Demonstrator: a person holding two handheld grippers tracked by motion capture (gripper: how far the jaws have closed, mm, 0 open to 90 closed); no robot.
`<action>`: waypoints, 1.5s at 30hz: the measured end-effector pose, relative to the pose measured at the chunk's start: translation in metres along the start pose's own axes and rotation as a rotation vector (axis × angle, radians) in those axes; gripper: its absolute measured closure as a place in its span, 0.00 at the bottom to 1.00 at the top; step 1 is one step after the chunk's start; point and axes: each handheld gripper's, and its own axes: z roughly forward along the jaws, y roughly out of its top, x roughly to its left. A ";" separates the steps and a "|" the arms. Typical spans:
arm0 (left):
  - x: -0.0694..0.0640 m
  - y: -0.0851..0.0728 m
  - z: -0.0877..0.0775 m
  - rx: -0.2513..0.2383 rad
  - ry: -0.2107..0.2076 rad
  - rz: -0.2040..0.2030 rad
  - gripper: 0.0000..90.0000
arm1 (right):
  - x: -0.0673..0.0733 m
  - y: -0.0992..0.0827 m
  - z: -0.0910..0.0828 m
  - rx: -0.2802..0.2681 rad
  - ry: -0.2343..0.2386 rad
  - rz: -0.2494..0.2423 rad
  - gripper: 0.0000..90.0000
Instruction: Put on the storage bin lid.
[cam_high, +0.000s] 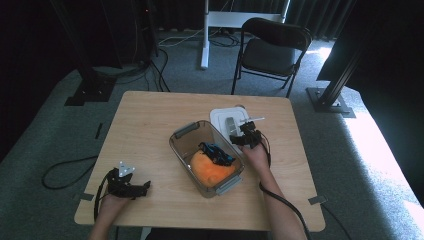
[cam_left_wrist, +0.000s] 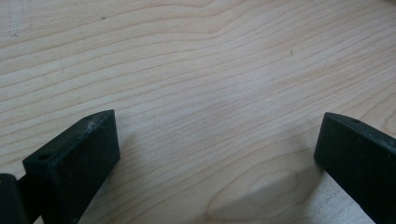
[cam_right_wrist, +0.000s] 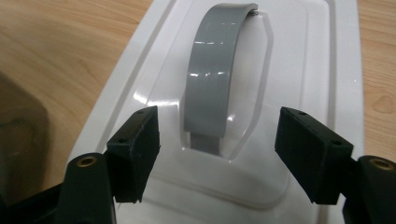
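The left gripper (cam_high: 146, 187) is rested near the table's (cam_high: 150, 115) front left corner, its jaws spread wide over bare wood with nothing held. A clear bin (cam_high: 186, 145) containing an orange object (cam_high: 210, 170) is seen mid-table. Just right of it, the white lid (cam_right_wrist: 299, 51) lies flat, and the right gripper (cam_right_wrist: 217, 140) is poised over its grey handle (cam_right_wrist: 212, 88), jaws apart either side, untouched.

A light wooden table (cam_high: 145, 120) stands on grey carpet (cam_high: 50, 135), with a black folding chair (cam_high: 272, 50) and a white stand's post (cam_high: 205, 35) behind it, dark curtains beyond, and daylight falling at the right.
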 end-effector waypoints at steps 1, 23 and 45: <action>0.000 0.000 0.000 0.000 0.000 0.000 0.01 | 0.000 0.000 0.002 -0.001 0.001 0.006 0.34; 0.000 0.000 0.000 -0.001 -0.005 0.005 0.01 | 0.004 -0.002 0.014 -0.001 -0.009 0.000 0.75; 0.000 0.000 0.000 -0.001 -0.007 0.004 0.01 | -0.026 -0.016 -0.051 -0.086 0.006 0.067 0.76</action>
